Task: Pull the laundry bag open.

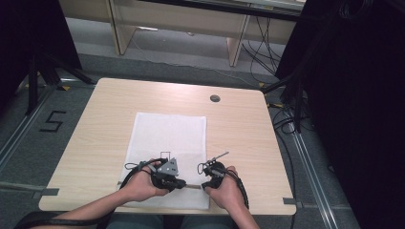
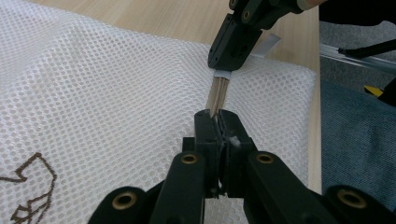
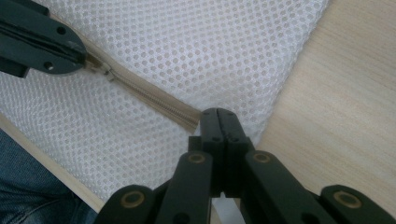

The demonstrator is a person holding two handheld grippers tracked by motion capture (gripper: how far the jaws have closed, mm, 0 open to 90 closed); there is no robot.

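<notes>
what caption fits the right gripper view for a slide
Right tool shut on the beige zipper of a white mesh bag, left tool pinching its slider end.

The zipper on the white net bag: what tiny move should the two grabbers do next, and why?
Probably the left gripper should slide along the zipper, away from the right gripper. Both are shut on the beige zipper at the near edge of the mesh bag: the left pinches near the slider, the right clamps the zipper's end, keeping it taut.

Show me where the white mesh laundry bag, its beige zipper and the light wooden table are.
white mesh laundry bag (image 3: 196,42), right gripper view, netting.
beige zipper (image 3: 149,95), right gripper view, closed teeth.
light wooden table (image 1: 239,129), high view, bare top.
</notes>
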